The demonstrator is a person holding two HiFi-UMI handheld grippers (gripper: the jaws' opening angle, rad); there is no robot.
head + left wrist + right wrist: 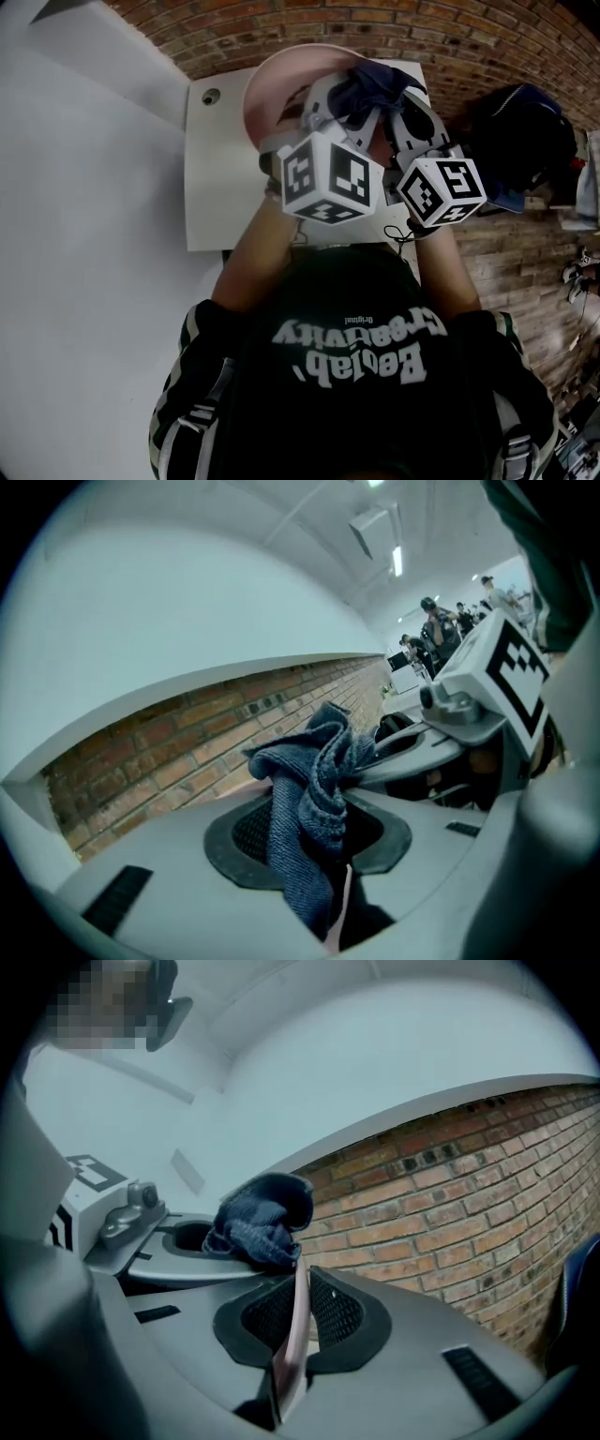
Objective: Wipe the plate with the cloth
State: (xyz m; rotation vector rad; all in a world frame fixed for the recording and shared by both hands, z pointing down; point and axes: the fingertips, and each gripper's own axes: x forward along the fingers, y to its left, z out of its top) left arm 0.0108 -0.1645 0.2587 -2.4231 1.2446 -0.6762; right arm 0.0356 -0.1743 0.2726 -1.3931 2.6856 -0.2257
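Only the right gripper view shows the plate [292, 1335] edge-on, upright, clamped in the right gripper [300, 1283] jaws. The left gripper [317, 822] jaws clamp the cloth [305, 771].

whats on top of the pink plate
The dark blue cloth, pinched in the left gripper, sits bunched on the plate. The plate surface under it is covered.

Head view: the pale pink round plate [267, 94] shows only its left part; the dark blue woven cloth [380, 82], the left tool [339, 105] and the right tool [410, 112] cover the rest. Right gripper view: plate [295, 1326] edge-on, face unseen. Near edge of the white worktop [211, 187] lies behind the person's arms [253, 258].
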